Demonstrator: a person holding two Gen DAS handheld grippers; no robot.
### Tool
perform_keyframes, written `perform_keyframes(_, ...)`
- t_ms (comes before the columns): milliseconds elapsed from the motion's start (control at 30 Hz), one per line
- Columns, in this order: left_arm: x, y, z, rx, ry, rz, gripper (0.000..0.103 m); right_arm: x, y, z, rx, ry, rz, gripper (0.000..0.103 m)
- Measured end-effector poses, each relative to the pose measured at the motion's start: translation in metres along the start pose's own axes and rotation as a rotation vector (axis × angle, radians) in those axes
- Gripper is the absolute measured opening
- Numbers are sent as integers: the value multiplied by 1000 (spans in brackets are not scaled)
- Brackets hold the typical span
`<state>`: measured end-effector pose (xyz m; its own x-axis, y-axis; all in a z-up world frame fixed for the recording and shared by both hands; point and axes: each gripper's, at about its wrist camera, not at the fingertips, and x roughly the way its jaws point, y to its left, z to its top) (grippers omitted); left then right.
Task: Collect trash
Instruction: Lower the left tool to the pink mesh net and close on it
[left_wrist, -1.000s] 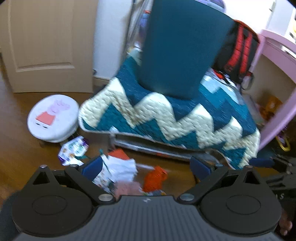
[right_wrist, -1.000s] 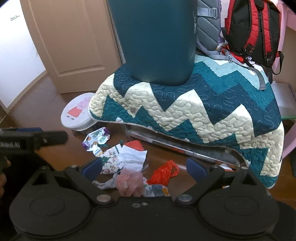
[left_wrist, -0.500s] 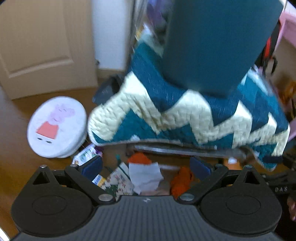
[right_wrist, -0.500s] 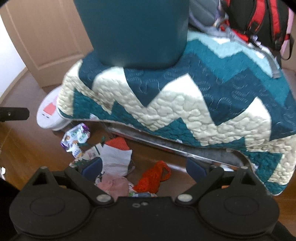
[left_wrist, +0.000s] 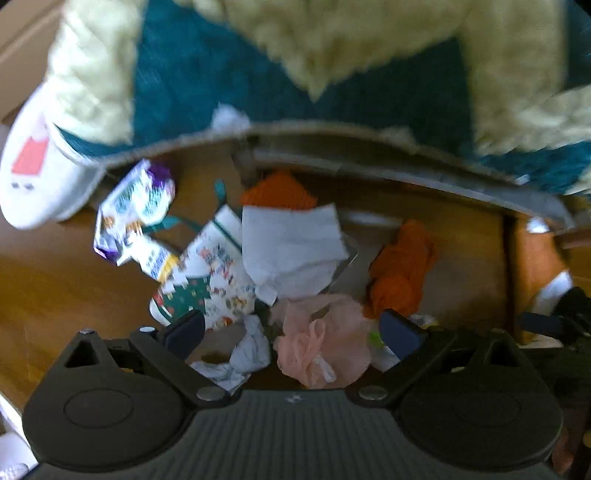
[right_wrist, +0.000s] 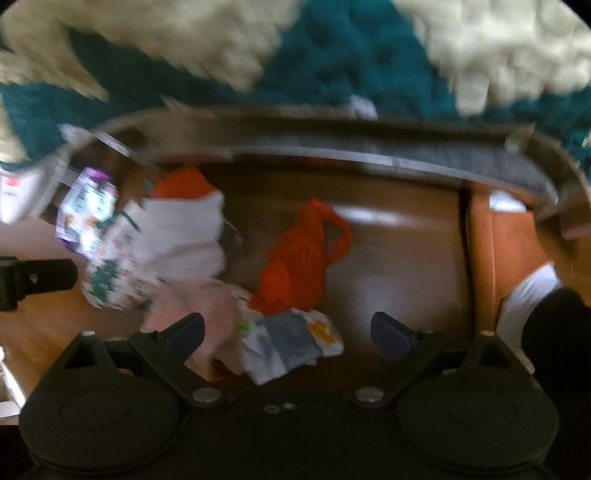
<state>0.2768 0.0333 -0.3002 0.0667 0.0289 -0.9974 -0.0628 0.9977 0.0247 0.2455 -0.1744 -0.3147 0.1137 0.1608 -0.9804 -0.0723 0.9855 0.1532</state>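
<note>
Left wrist view: both grippers, left and right, are hanging wide open over trash at center; blurry, hurried grabbing could miss the thin paper.

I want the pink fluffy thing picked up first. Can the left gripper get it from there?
Probably yes. The left gripper is open, and the pink fluffy thing lies on top of the pile between its fingers with nothing covering it.

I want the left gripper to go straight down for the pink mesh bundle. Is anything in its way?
Nothing visible blocks it. The left gripper is open with the pink mesh bundle between its fingers; white paper and the orange net lie beyond.
</note>
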Motion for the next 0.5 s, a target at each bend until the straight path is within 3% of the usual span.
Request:
perform_keyframes(133, 46, 0, 2, -14, 106, 33, 101, 39, -22, -3, 120, 84, 11, 97)
perform_keyframes(267, 85, 4, 5, -62, 186, 0, 101, 72, -44, -9, 276, 163, 2, 97)
perform_keyframes(500, 132, -6, 1, -102, 278, -37, 101, 107, -60, -25, 525, 267, 102, 96)
